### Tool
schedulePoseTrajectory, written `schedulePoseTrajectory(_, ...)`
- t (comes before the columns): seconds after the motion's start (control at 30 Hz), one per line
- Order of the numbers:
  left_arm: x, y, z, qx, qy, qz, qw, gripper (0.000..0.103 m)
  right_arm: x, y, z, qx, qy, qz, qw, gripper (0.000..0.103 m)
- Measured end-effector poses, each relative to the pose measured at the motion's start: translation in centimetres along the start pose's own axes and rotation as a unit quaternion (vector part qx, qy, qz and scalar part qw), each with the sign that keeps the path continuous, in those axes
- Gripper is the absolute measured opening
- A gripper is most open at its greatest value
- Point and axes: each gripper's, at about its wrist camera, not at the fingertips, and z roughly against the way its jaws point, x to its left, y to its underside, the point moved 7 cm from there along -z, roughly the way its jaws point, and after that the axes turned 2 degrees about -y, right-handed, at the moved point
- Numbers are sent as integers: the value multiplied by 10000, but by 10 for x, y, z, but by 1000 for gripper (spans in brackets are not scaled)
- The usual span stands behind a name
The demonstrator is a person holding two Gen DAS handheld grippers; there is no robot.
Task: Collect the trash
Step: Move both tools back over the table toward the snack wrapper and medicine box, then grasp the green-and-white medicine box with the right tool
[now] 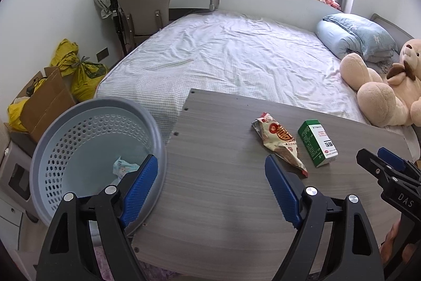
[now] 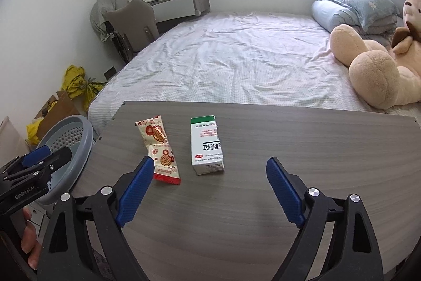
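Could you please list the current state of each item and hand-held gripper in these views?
Wrapper: flat on the board, untouched.
Box: lying on the board, closed, untouched.
Basket: tilted, one scrap inside.
Left hand-held gripper: open, empty.
Right hand-held gripper: open, empty.

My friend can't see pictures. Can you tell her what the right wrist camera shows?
An open, empty right gripper hovers over a grey wooden table that holds a red-and-white snack wrapper and a green-and-white box. A grey trash basket and the left gripper are at the left edge. Behind is a bed with a teddy bear.
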Motion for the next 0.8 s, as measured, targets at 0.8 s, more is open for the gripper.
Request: schedulePoseTrajectory(0.8, -26, -5, -59, 312, -169, -110, 9993, 80, -11, -11, -72, 524, -8, 187, 9985, 85)
